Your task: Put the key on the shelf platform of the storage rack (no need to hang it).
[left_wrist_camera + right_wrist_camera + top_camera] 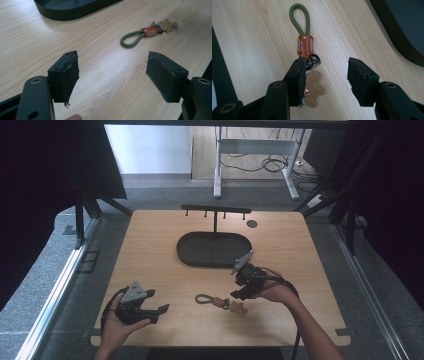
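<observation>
Keychain point(220, 302): green cord loop, orange tag, tan charm; flat on worktop point(165, 245) before oval tray point(214, 249). Step: approach. Right gripper point(327, 75) fingers half-spread, straddling charm, nothing pinched. Left gripper point(112, 75) spread, idle. Next: centre, close.

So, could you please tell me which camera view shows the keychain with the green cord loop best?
The right gripper view: the keychain lies close up, with its loop, orange tag, ring and tan charm all sharp, just ahead of the right claw. The left gripper view shows it whole but smaller, and the high view shows it tiny on the table.
</observation>
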`<action>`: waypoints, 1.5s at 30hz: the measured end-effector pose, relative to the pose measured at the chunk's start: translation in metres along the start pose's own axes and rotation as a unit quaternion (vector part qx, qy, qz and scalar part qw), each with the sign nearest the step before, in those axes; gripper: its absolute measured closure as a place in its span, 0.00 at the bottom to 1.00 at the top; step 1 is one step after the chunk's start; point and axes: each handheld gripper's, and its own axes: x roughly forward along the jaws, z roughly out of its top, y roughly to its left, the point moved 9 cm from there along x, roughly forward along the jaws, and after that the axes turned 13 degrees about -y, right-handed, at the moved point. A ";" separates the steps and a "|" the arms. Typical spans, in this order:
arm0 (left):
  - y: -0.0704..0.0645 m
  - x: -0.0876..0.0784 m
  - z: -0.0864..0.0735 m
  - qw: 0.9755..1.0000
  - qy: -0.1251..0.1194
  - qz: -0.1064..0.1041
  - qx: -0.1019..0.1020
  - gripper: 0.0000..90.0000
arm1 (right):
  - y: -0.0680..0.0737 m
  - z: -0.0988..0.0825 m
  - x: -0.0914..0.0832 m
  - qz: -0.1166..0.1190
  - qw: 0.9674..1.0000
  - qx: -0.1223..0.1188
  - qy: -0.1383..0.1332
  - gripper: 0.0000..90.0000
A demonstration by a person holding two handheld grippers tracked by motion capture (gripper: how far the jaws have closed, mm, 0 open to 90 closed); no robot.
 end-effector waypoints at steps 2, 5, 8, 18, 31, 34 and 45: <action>0.000 -0.001 0.000 1.000 -0.001 0.000 -0.001 0.30 | 0.003 0.002 0.005 0.006 1.000 -0.001 0.005 0.56; 0.001 -0.002 0.000 1.000 -0.001 0.001 -0.001 0.30 | 0.006 0.003 0.012 0.015 1.000 -0.003 0.013 0.58; -0.001 -0.001 0.000 1.000 0.000 -0.001 0.001 0.30 | 0.010 0.004 0.019 0.024 1.000 0.002 0.016 0.59; 0.001 -0.003 0.001 1.000 -0.003 -0.001 -0.002 0.30 | 0.019 0.001 0.040 0.038 0.998 0.002 0.044 0.61; 0.001 -0.003 0.001 1.000 -0.003 -0.001 -0.001 0.30 | 0.021 0.001 0.057 0.038 0.997 -0.012 0.069 0.61; 0.002 -0.003 0.001 1.000 -0.002 0.000 -0.002 0.30 | 0.021 0.001 0.061 0.038 0.996 -0.015 0.076 0.61; 0.002 -0.005 0.003 1.000 -0.008 -0.001 0.000 0.30 | 0.024 0.002 0.071 0.040 0.995 -0.021 0.090 0.60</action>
